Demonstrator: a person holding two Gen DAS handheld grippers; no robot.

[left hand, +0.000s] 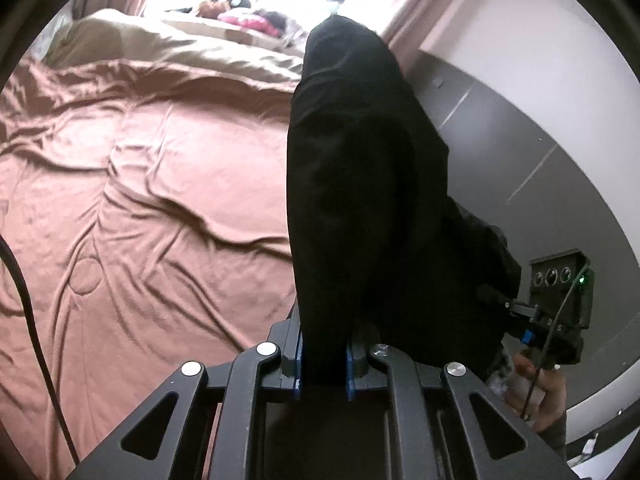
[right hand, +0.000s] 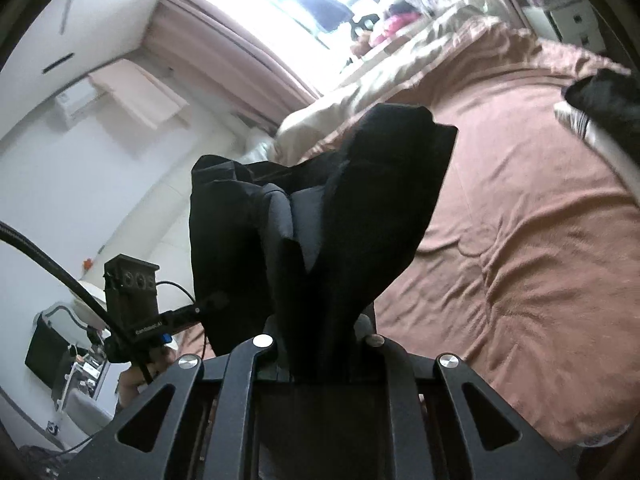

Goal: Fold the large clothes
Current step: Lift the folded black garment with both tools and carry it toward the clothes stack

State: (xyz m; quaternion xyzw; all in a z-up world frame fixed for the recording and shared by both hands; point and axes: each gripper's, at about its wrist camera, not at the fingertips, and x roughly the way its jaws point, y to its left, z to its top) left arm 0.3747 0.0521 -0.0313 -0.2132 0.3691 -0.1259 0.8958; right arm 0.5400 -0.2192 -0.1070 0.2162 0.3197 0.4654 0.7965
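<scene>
A black garment (left hand: 360, 184) hangs lifted above the bed. My left gripper (left hand: 323, 356) is shut on a bunched edge of it, and the cloth rises as a tall dark fold in front of the camera. In the right wrist view the same black garment (right hand: 328, 220) stands up in folds from my right gripper (right hand: 324, 340), which is shut on another edge. The right gripper's body (left hand: 560, 300) shows at the right of the left wrist view with a hand (left hand: 540, 392) under it. The left gripper's body (right hand: 132, 300) shows at the left of the right wrist view.
A bed with a rumpled pinkish-brown sheet (left hand: 140, 200) spreads below both grippers, with a beige duvet (left hand: 180, 48) at its far end under a bright window. A dark and white item (right hand: 600, 100) lies at the bed's right edge. A grey wardrobe (left hand: 520, 140) stands beside the bed.
</scene>
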